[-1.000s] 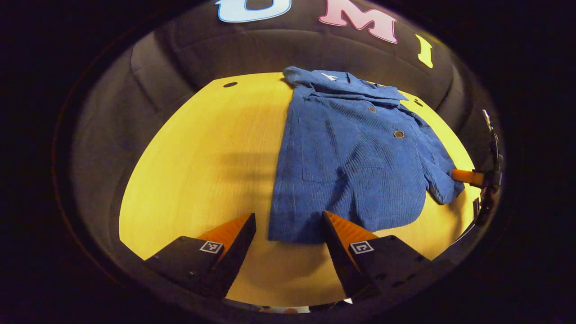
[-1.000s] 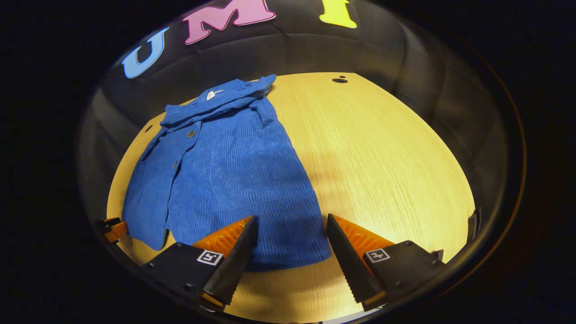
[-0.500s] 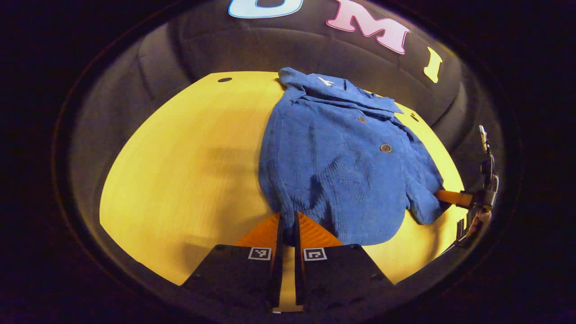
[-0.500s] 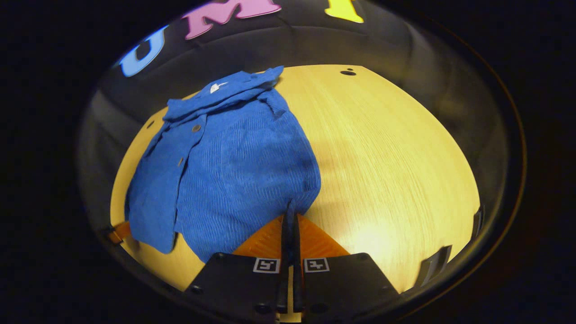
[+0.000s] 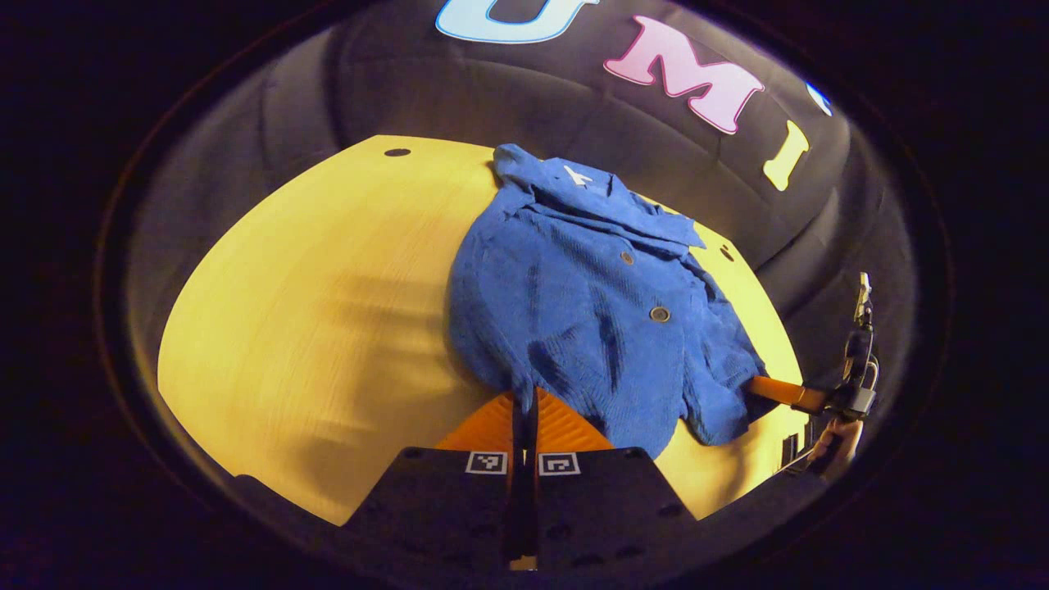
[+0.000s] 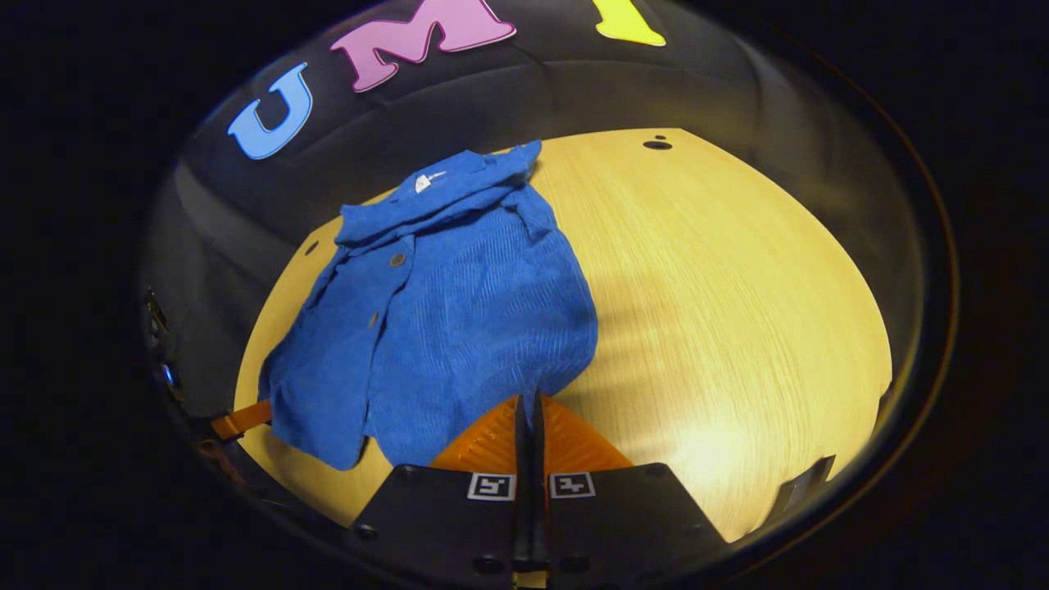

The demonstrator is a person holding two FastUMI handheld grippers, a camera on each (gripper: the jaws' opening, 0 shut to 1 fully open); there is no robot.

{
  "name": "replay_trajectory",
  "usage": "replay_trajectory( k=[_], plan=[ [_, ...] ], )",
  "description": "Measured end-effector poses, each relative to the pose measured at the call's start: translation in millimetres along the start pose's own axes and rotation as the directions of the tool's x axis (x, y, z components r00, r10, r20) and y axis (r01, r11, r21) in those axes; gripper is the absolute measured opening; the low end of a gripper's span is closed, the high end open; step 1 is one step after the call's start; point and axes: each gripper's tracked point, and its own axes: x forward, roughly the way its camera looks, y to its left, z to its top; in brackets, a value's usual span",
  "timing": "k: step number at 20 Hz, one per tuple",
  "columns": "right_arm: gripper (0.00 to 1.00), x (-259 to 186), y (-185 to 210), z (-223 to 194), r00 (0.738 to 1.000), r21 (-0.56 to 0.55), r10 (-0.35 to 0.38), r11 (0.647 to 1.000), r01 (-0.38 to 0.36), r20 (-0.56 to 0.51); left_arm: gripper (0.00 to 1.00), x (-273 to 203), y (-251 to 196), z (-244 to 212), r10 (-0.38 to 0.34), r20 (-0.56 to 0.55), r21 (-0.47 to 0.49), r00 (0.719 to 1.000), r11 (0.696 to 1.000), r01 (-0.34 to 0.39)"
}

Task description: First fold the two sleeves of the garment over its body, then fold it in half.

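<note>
Yellow table (image 5: pixel 311 295) holds the blue garment (image 5: pixel 590 295), sleeves already tucked over it. My left gripper (image 5: pixel 524 407) and right gripper (image 6: pixel 529 410) each pinch a bottom corner tight, so I can fold it in half.

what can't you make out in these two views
- Hem corners of the jacket: hidden between the shut fingers of the left gripper and the right gripper.
- Sleeves: lost in bunched cloth in both views.
- Collar label: too small.
- Table near edge: cut off behind the gripper bodies.
</note>
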Motion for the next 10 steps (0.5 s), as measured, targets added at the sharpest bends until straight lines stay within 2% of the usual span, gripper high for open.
replay_trajectory(
  k=[3, 7, 10],
  plan=[
    [0.01, -7, 12, 42, 0.998, -0.028, 0.02, 0.999, -0.018, 0.067, 0.0, -4, -11, 35, -0.029, 0.046, 0.011, 0.999, 1.0, 0.028],
    [0.01, -7, 29, 106, 0.983, -0.071, 0.043, 0.997, -0.03, 0.179, 0.0, -2, -19, 89, -0.024, 0.128, 0.08, 0.991, 0.997, 0.013],
    [0.01, 0, 43, 147, 0.969, -0.091, 0.072, 0.994, -0.052, 0.235, 0.0, 11, -26, 128, -0.039, 0.185, 0.09, 0.982, 0.996, 0.023]
  ],
)
